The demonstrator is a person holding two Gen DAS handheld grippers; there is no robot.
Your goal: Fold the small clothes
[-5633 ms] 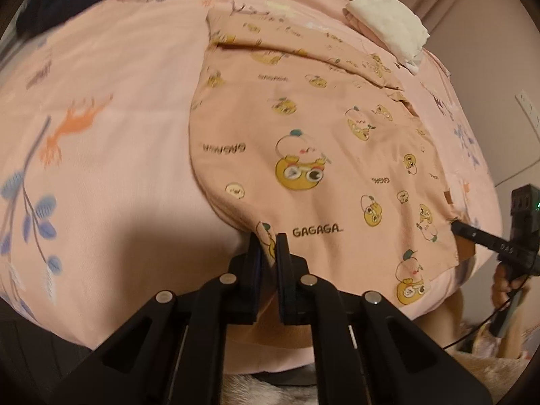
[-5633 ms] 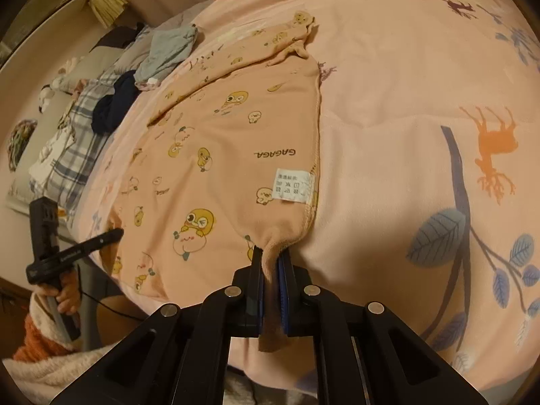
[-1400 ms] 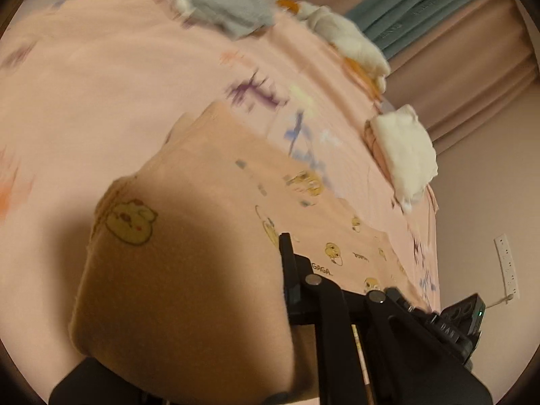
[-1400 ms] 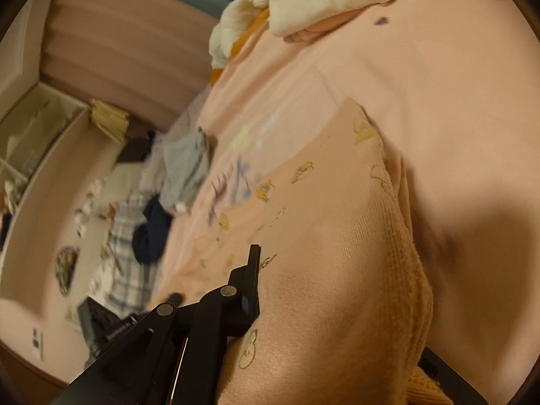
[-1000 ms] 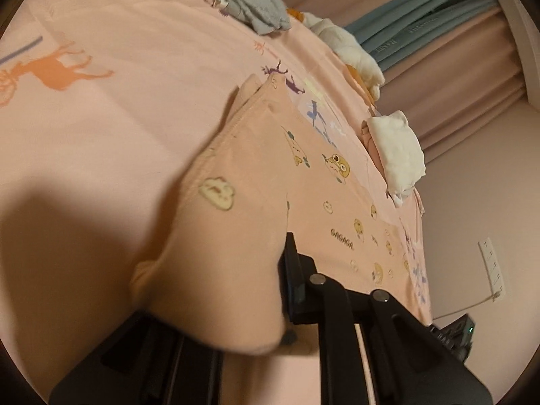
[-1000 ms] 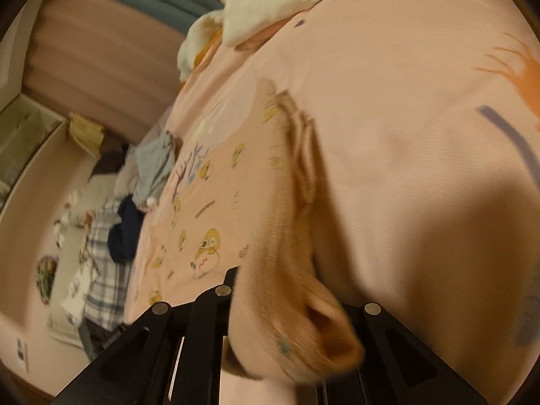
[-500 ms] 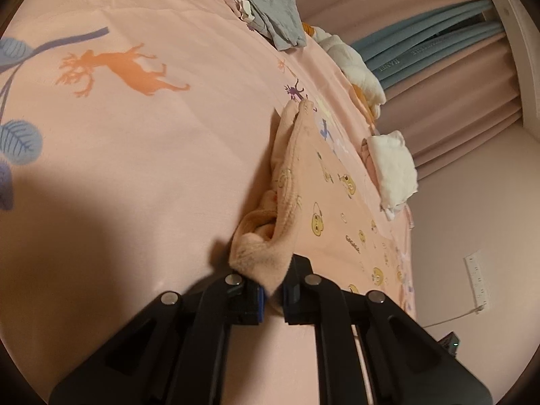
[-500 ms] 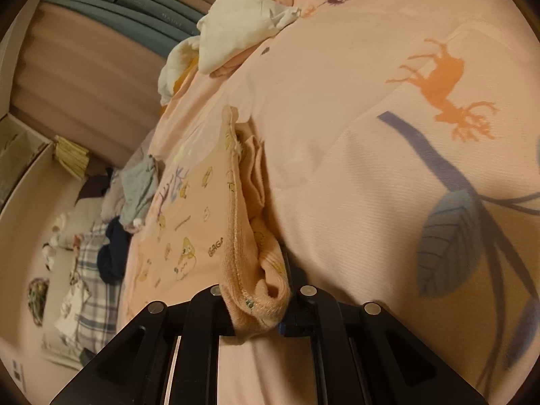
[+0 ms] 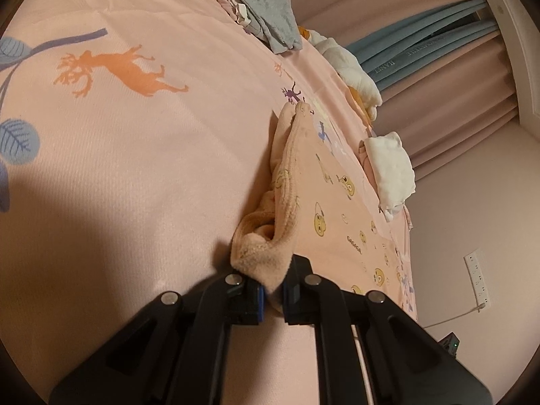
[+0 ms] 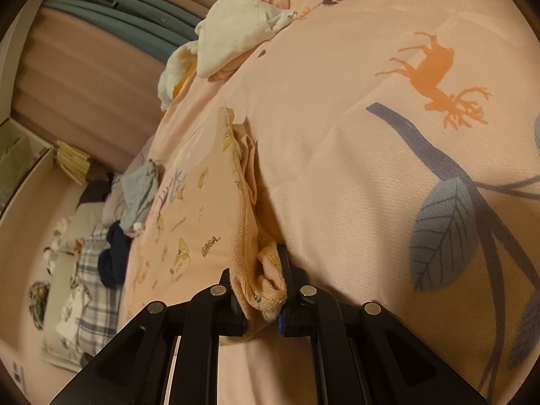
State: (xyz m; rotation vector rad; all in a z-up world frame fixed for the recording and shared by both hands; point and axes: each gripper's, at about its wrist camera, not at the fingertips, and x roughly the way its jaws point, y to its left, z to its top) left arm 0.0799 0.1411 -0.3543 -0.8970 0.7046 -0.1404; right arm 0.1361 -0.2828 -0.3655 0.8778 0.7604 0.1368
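Observation:
A peach garment with yellow duck prints lies folded over on the pink bedspread. My left gripper is low on the bed, shut on the bunched left edge of the garment. My right gripper is low on the bed too, with the bunched right edge of the same garment between its fingers. The garment's flat printed face stretches away between the two grippers.
A grey garment and white folded clothes lie at the far side of the bed. Curtains hang behind. In the right wrist view, dark and plaid clothes are piled at the left.
Both grippers carried the garment's near edge up and over toward the far side, then came down onto the bed. The garment now lies doubled over and flat.

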